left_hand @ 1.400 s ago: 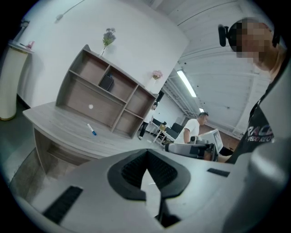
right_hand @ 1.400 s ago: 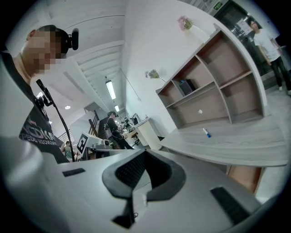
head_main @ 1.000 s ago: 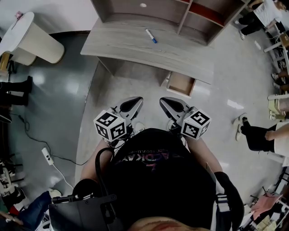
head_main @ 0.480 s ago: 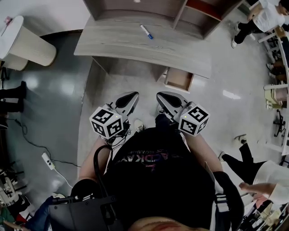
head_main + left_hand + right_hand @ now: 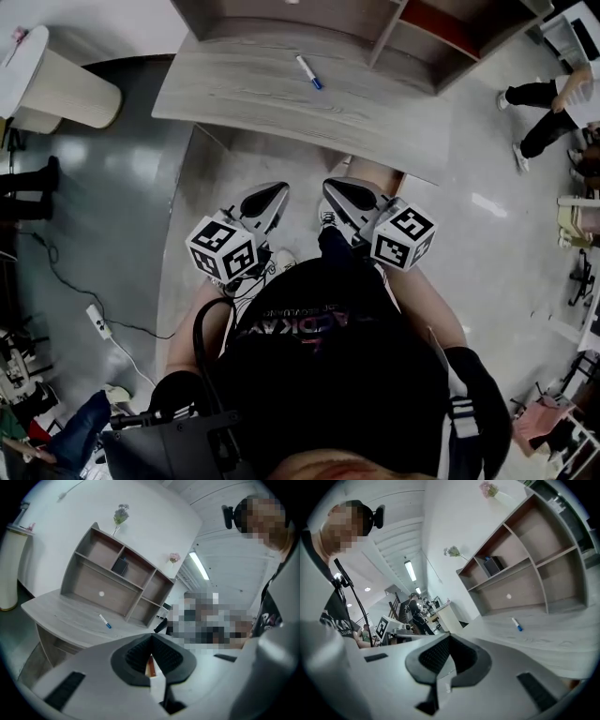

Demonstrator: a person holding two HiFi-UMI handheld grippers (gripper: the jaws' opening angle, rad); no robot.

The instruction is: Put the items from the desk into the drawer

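Head view, from above: a grey wooden desk [image 5: 262, 98] is seen at the top of the picture, and a white marker with a blue cap [image 5: 308, 72] is laid flat on its top, towards the back. A shelf unit [image 5: 281, 21] is set on the rear of the desk. Under the desk's front edge, on the right, an open drawer [image 5: 381, 172] is partly seen, its tan inside showing just beyond the right gripper [image 5: 337, 187]. The left gripper [image 5: 272, 192] is held beside the right one. Both are carried in front of the person's body, short of the desk and pointed towards it, well apart from the marker.

In the left gripper view the dark ribbed pads [image 5: 137, 652] are seen brought together at their tips, and nothing is clamped between them. The marker is seen beyond them on the desk, in front of the shelf unit, where a small dark box [image 5: 120, 566] is stood in one compartment.

In the right gripper view the pads [image 5: 433, 656] are likewise closed on each other and nothing is held. The marker is seen to the right of the jaws, lying alone on the desk top.

A white round stand [image 5: 66, 89] is placed on the floor left of the desk.
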